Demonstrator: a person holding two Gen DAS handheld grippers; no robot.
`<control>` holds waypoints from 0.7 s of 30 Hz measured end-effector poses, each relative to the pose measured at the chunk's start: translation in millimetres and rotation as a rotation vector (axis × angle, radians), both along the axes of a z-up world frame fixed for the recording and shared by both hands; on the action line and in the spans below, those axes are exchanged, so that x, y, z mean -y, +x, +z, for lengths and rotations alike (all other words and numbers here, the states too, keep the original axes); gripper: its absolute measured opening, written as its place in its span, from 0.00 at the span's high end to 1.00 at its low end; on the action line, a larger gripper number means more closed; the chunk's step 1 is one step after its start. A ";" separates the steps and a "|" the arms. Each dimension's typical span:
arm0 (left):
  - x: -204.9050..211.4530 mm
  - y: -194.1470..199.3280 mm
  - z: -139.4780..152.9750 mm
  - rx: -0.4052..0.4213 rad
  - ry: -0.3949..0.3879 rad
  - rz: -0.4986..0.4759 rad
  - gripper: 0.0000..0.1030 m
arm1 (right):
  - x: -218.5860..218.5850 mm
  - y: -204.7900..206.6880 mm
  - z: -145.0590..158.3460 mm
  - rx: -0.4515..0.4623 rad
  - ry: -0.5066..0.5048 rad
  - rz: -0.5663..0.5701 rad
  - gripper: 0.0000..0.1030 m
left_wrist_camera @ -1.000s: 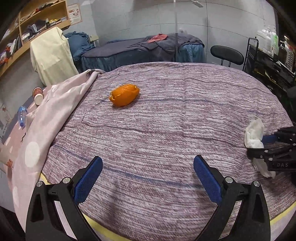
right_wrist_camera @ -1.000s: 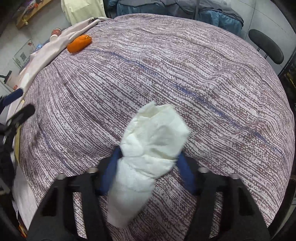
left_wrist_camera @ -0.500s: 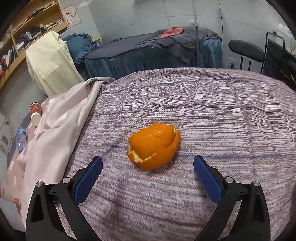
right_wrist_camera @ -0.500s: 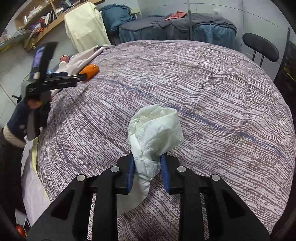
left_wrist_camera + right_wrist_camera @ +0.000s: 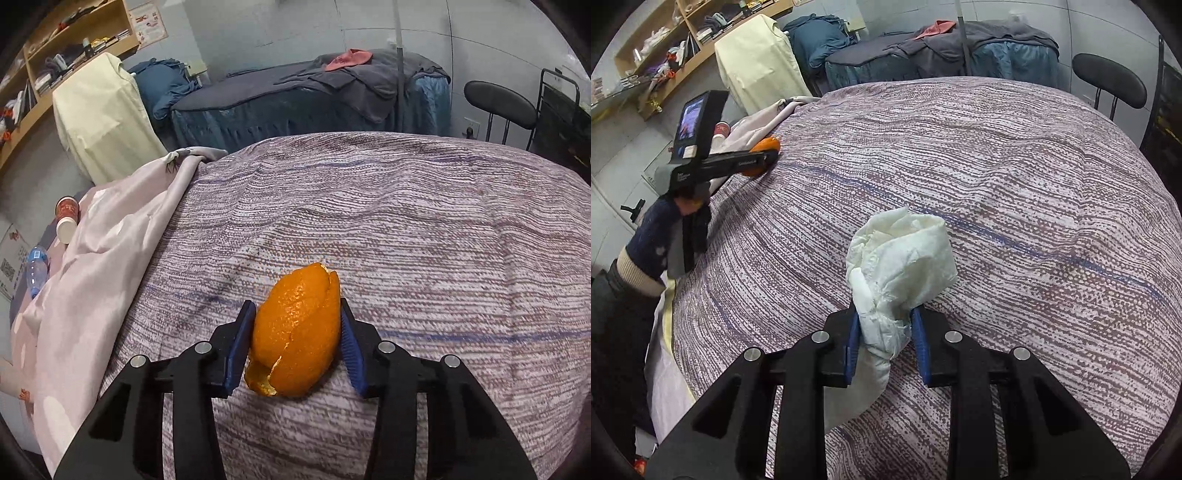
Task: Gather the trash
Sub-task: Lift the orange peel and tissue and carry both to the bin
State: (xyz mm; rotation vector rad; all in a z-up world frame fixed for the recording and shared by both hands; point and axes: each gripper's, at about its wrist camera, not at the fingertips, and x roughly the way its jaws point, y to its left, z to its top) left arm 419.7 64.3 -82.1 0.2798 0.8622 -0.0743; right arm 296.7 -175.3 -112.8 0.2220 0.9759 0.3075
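The left gripper (image 5: 764,157) is hiding most of the orange peel (image 5: 767,144). The black chair (image 5: 1110,79) is lying partly behind the bed.

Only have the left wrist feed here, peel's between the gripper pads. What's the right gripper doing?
Observer: Right gripper is shut on a crumpled white tissue; its jaws have just been closing.
Operator: Tissue off the bed?
Observer: Cannot tell; its tail hangs below the gripper, over the striped bedspread.
Operator: My side from there?
Observer: Left gripper sits near the bedspread's left edge, jaws just been closing on the orange peel, a dark blue sleeve behind it.
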 end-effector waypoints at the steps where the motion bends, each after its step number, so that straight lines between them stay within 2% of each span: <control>1: 0.2 -8.8 2.9 0.005 -0.007 -0.003 0.58 | 0.2 -0.4 0.5 0.002 0.001 0.000 0.75; 8: 4.9 -79.4 36.4 0.054 -0.083 -0.038 0.58 | 2.7 -7.0 6.4 0.028 -0.001 0.006 0.75; 14: 12.3 -146.1 65.6 0.106 -0.140 -0.083 0.58 | 1.0 -23.8 24.0 0.074 -0.014 0.017 0.75; 21: 23.3 -203.8 76.3 0.132 -0.210 -0.128 0.58 | 3.3 -64.1 43.4 0.126 -0.001 0.025 0.75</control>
